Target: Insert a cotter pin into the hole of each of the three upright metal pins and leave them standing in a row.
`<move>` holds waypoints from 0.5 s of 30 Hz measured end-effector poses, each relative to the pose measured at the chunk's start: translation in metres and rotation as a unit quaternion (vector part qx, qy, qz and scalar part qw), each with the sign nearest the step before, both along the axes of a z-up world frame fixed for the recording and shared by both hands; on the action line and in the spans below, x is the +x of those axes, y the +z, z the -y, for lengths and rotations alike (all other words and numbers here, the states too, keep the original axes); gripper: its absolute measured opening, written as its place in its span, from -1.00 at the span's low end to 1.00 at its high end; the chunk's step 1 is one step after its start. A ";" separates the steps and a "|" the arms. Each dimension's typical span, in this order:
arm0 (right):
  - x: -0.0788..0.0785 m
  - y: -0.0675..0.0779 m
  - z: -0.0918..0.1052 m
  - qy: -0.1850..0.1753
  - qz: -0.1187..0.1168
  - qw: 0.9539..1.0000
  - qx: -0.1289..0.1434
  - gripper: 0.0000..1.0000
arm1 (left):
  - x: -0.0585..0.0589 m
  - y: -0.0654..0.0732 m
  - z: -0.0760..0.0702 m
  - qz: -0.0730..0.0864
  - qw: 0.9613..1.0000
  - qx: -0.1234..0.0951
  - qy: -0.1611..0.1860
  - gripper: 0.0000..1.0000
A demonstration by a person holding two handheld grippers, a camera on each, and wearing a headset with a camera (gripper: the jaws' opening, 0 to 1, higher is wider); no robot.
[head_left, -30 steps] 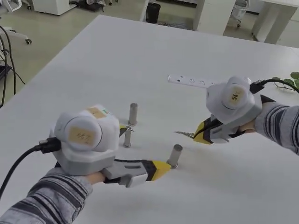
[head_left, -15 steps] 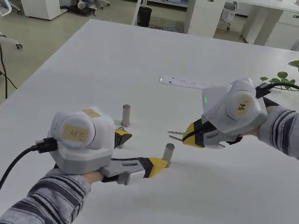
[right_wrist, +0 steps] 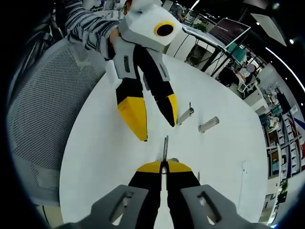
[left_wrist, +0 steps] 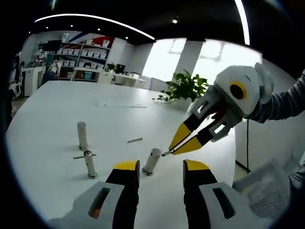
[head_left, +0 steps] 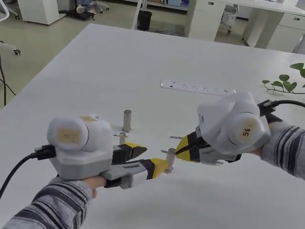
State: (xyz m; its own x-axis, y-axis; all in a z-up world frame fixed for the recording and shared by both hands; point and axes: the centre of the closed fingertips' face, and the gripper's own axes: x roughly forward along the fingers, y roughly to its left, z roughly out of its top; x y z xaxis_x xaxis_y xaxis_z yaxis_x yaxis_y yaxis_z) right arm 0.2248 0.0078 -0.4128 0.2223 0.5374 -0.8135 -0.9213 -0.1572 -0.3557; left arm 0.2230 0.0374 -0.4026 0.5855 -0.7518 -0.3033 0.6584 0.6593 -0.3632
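Cotter pin (right_wrist: pixel 165 144), pinched in the right tongs (right_wrist: pixel 162 168), points at the near pin's (head_left: pixel 170 159) top from its 3 o'clock in the head view, with the spread left tongs (left_wrist: pixel 161 166) bracketing that pin; insertion seems in hand, and the tip next needs aligning and pushing through.

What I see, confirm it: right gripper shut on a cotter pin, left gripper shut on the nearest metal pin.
The left gripper is open, jaws apart at the nearest metal pin, per the left gripper view. The right gripper is shut on the cotter pin.
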 end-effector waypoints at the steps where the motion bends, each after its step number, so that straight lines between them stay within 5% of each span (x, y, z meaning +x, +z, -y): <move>1: -0.001 0.001 -0.001 0.002 0.001 1.000 0.001 -1.00 | -0.001 0.000 0.001 0.000 1.000 -0.003 -0.003 -0.41; 15: -0.012 0.001 -0.011 0.021 0.002 1.000 0.009 -1.00 | -0.008 0.003 0.009 -0.032 0.998 -0.045 -0.016 -0.81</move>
